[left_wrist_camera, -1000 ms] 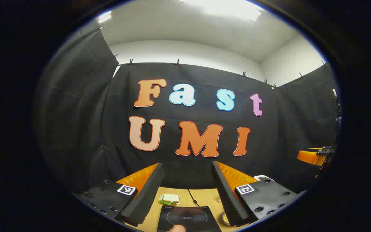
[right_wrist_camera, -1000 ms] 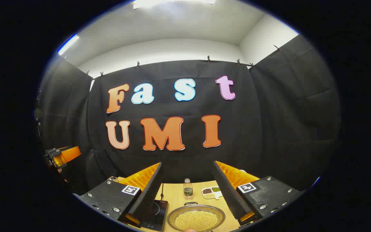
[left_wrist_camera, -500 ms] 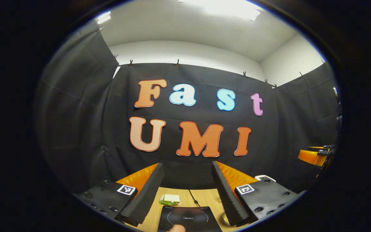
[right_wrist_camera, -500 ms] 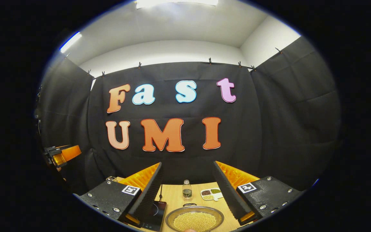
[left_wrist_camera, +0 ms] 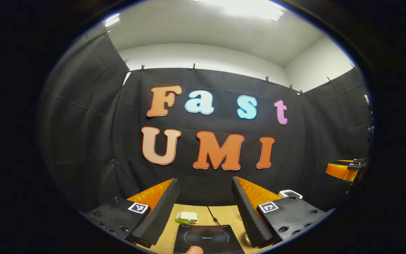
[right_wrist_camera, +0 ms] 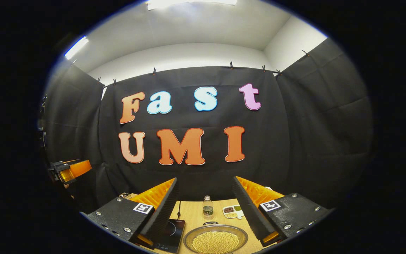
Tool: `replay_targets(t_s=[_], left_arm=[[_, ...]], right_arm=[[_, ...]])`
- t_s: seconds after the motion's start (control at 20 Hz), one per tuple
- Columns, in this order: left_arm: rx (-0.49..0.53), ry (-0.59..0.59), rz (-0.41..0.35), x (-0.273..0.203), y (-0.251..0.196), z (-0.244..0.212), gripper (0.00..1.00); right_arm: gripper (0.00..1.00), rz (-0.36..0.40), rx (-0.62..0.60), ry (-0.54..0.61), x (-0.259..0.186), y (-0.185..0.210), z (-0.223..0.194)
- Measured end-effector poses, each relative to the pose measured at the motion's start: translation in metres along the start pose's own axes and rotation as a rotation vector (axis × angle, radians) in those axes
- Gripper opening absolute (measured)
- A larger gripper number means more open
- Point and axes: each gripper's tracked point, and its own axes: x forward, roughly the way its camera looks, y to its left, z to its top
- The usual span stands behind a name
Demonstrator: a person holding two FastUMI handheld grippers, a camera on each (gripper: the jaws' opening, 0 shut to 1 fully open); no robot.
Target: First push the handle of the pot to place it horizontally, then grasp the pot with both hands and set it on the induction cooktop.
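A round metal pot (right_wrist_camera: 215, 240) filled with yellow grains sits on the wooden table (right_wrist_camera: 192, 215), low between the fingers of my right gripper (right_wrist_camera: 205, 179), which is open and held above it. A small dark handle loop (right_wrist_camera: 210, 223) shows at the pot's far rim. The black induction cooktop (right_wrist_camera: 171, 233) lies just left of the pot. In the left gripper view the cooktop (left_wrist_camera: 206, 239) is below my left gripper (left_wrist_camera: 204, 180), open with nothing between its fingers. A sliver of the pot's rim (left_wrist_camera: 247, 239) peeks past the right finger.
Behind the pot stand a small bottle (right_wrist_camera: 207, 206) and a white divided dish (right_wrist_camera: 233, 211). A sandwich-like item (left_wrist_camera: 186, 217) and a cable (left_wrist_camera: 211, 215) lie behind the cooktop. Each view catches the other gripper at its edge, the right one (left_wrist_camera: 344, 170) and the left one (right_wrist_camera: 71, 170).
Both views have drifted only slightly. The grippers stay open above the table, and the pot and cooktop have not moved.
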Motion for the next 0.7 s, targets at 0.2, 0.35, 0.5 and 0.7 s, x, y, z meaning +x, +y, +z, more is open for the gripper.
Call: replay_targets(t_s=[0.2, 0.35, 0.5, 0.7], left_arm=[[-0.001, 0.004, 0.005, -0.003, 0.002, -0.001, 0.97], [0.002, 0.006, 0.008, -0.004, 0.004, -0.002, 0.98], [0.017, 0.004, 0.013, -0.006, 0.006, -0.002, 0.98], [0.013, 0.005, 0.003, -0.008, 0.002, -0.004, 0.98]], right_arm=[[0.92, 0.011, 0.004, -0.009, -0.003, 0.001, 0.001], [0.85, 0.030, 0.020, -0.015, -0.003, 0.005, 0.002], [0.66, 0.039, 0.020, -0.003, -0.002, 0.005, -0.006], [0.42, 0.041, 0.002, 0.034, 0.002, 0.006, -0.023]])
